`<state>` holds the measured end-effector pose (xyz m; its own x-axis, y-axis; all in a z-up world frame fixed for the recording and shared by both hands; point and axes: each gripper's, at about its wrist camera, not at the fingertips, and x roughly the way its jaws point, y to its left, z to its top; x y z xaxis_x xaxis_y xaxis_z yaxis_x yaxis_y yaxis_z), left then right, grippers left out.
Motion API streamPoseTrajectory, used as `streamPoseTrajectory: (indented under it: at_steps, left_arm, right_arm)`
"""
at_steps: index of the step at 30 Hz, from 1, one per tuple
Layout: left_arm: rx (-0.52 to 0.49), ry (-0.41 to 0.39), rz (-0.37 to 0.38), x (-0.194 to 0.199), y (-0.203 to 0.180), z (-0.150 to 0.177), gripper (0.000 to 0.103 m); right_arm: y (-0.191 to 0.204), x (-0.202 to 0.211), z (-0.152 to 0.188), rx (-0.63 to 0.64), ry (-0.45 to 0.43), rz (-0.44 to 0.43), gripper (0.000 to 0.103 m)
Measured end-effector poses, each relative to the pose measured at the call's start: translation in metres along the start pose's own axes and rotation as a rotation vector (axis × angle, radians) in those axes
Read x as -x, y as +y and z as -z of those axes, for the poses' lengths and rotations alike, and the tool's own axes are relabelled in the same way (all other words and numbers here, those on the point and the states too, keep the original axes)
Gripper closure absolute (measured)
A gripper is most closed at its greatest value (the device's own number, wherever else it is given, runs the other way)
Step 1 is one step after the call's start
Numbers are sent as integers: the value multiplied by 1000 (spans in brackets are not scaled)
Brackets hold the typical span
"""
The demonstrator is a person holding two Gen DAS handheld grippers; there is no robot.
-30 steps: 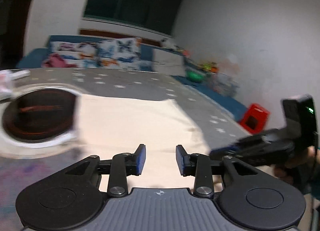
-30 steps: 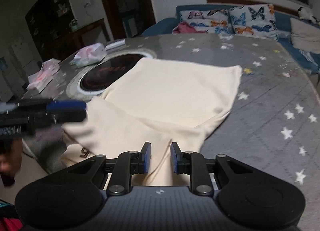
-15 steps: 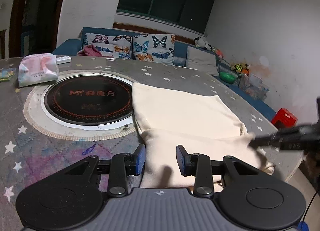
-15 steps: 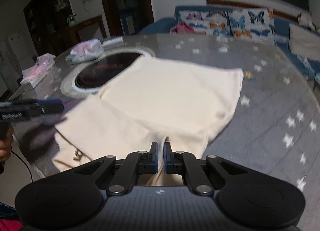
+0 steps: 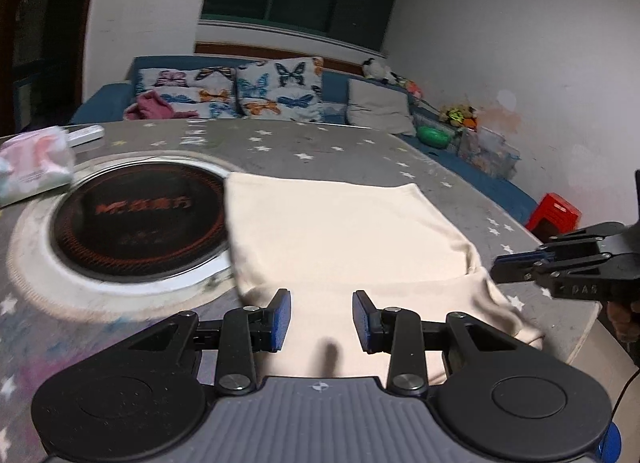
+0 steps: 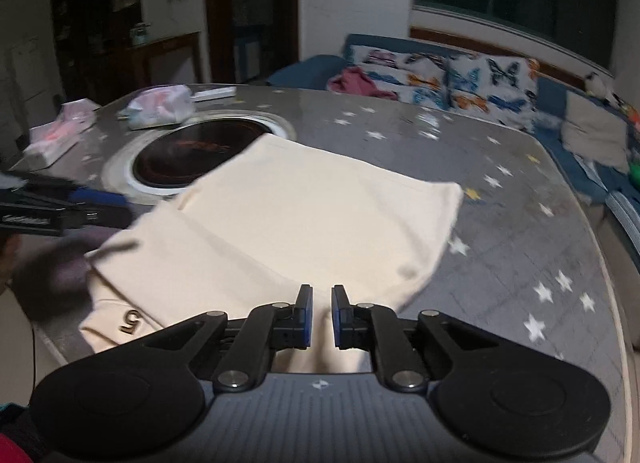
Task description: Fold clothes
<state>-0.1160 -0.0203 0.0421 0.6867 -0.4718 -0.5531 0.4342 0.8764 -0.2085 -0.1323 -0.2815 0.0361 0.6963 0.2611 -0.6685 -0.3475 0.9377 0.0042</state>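
A cream garment (image 5: 344,239) lies partly folded on the grey star-patterned table (image 5: 320,151); it also shows in the right wrist view (image 6: 312,219), with a dark "5" mark (image 6: 130,321) at its near left corner. My left gripper (image 5: 322,315) is open, hovering over the garment's near edge. My right gripper (image 6: 321,313) is open with a narrow gap, empty, above the garment's near edge. The right gripper shows at the right of the left wrist view (image 5: 560,267); the left gripper shows at the left of the right wrist view (image 6: 68,209).
A round black induction hob (image 5: 136,219) is set in the table, left of the garment. Tissue packs (image 6: 160,107) (image 6: 60,131) lie at the far left. A blue sofa with butterfly cushions (image 5: 240,91) stands behind. A red stool (image 5: 554,215) stands at the right.
My right gripper was shut half a second ago and now stands slightly open and empty. My left gripper has shifted right over the garment and stays open.
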Motion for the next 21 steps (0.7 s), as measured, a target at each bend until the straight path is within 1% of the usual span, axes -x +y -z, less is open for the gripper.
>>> streamPoseTrajectory:
  at_steps: [3,6,9,11,14,17,21]
  left_arm:
    - [-10,24,-2,-17,-3,-3,66]
    - [-12,51,-29,-31,0,-1,66]
    - [-23,52,-44,-32,4,3,67]
    - [-28,44,-39,-24,2,3,66]
    - [-64,26,6,-7,-9,5,66]
    - [-137,20,58,6,-26,14,67]
    - [-215,51,93,7,-43,32,67]
  right_arm:
    - [1,-12,-1,2,11,-36,93]
    - [0,-23,1,5,33,-53,93]
    - [-2,-28,5,15,58,-56,93]
    - [1,-20,7,39,62,-55,93]
    - [12,-3,9,77,58,-91,93]
    - [24,10,13,122,58,-119,92]
    - [35,10,25,161,93,-120,92]
